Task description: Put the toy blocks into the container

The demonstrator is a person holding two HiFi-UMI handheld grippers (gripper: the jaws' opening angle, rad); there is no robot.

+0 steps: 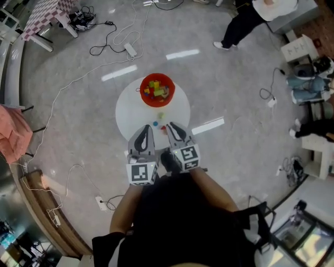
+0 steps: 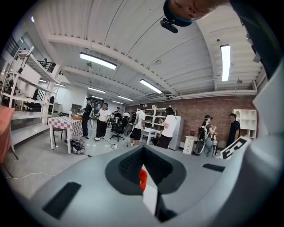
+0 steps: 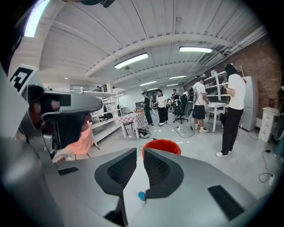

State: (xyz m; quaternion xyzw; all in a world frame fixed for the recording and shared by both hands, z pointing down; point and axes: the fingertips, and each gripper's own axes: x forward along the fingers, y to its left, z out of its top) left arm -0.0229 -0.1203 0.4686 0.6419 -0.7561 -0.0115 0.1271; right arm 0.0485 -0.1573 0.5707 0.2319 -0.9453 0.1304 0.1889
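A red bowl (image 1: pixel 156 99) with several coloured blocks in it stands at the far side of a small round white table (image 1: pixel 125 107). Three loose blocks lie nearer me: a yellowish one (image 1: pixel 160 115), a blue one (image 1: pixel 155 124) and a red one (image 1: pixel 163 127). My left gripper (image 1: pixel 145 129) hovers at the table's near edge with its jaws together and nothing held; a red sliver (image 2: pixel 143 177) shows through their slit. My right gripper (image 1: pixel 174 126) is beside it, slightly open and empty. In the right gripper view the blue block (image 3: pixel 141 195) lies on the table beyond the gap, with the bowl (image 3: pixel 162 146) further ahead.
White and black cables and a power strip (image 1: pixel 130 50) trail over the grey floor behind the table. A person (image 1: pixel 245 21) stands at the back right. A checked table (image 1: pixel 44 13) is at the back left, and a pink cloth (image 1: pixel 13 133) hangs at the left.
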